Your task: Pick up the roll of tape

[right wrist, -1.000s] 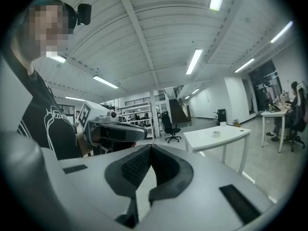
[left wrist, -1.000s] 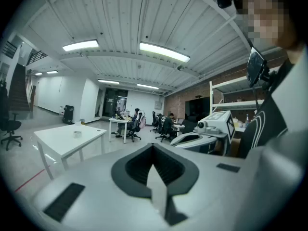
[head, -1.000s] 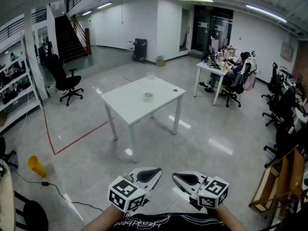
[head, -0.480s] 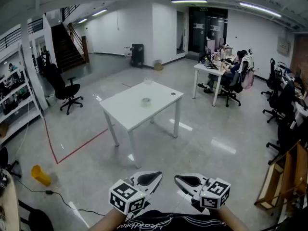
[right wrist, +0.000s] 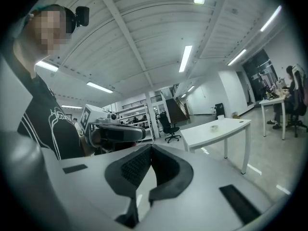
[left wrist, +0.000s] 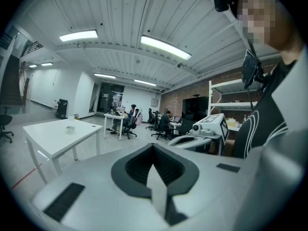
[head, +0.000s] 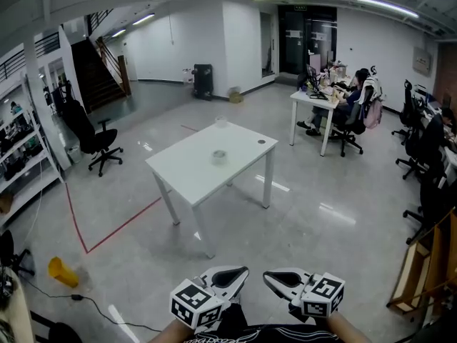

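Note:
The roll of tape (head: 219, 156) lies near the middle of a white table (head: 187, 174), several steps ahead of me. It is small in the left gripper view (left wrist: 70, 127) and the right gripper view (right wrist: 215, 126). A pale cup (head: 221, 121) stands at the table's far edge. My left gripper (head: 241, 271) and right gripper (head: 268, 277) are side by side at the bottom of the head view, far from the table. Both are shut with nothing in them; the left jaws (left wrist: 154, 147) and the right jaws (right wrist: 150, 147) each meet at the tip.
Glossy floor lies between me and the table, with a red line (head: 114, 227) at the left. A black office chair (head: 96, 131) and shelves (head: 21, 156) stand left. People sit at a desk (head: 321, 109) back right. A yellow object (head: 63, 271) and cable lie on the floor.
Both grippers have sunk a little lower in the head view, still shut and side by side. The table looks slightly nearer.

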`<state>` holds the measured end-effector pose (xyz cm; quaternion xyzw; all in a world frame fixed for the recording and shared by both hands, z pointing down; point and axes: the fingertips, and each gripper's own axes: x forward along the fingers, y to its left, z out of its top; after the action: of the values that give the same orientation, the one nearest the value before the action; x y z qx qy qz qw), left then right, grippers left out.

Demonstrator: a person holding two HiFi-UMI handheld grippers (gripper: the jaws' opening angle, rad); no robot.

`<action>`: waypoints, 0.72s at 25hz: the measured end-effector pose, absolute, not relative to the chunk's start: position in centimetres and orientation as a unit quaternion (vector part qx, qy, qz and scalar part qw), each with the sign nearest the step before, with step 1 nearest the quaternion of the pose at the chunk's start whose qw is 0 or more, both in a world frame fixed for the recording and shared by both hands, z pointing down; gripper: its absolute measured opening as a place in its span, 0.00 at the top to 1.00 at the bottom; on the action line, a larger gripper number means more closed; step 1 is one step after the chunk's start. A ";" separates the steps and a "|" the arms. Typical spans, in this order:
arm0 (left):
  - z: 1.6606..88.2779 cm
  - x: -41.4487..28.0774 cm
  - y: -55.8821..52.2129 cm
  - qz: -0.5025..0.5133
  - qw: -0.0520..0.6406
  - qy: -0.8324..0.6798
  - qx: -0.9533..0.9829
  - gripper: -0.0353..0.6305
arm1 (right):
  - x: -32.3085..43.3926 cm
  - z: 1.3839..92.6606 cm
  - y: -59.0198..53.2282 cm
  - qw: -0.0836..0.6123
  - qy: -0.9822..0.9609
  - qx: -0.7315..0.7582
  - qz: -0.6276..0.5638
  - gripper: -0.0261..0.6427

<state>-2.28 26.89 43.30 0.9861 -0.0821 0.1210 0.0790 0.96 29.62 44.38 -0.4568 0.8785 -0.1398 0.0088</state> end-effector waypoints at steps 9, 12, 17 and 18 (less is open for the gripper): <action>46.0 0.1 12.5 0.136 0.101 -0.080 0.982 0.94 | 4.1 45.3 15.2 0.013 0.874 -0.462 -0.153 0.94; 46.1 -0.3 5.5 0.136 0.109 -0.099 0.980 0.94 | 4.1 45.6 8.7 0.007 0.879 -0.450 -0.159 0.94; 44.4 -0.7 -4.5 0.127 0.113 -0.117 0.978 0.94 | 4.0 43.7 -1.0 0.000 0.885 -0.443 -0.144 0.94; 44.2 -0.7 -6.0 0.127 0.111 -0.119 0.978 0.94 | 4.2 43.3 -2.3 -0.003 0.884 -0.445 -0.140 0.94</action>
<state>-0.70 -5.98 44.16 0.9784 -0.1189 0.1273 0.1110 4.22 -2.30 43.33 -0.4455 0.8843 -0.1398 -0.0028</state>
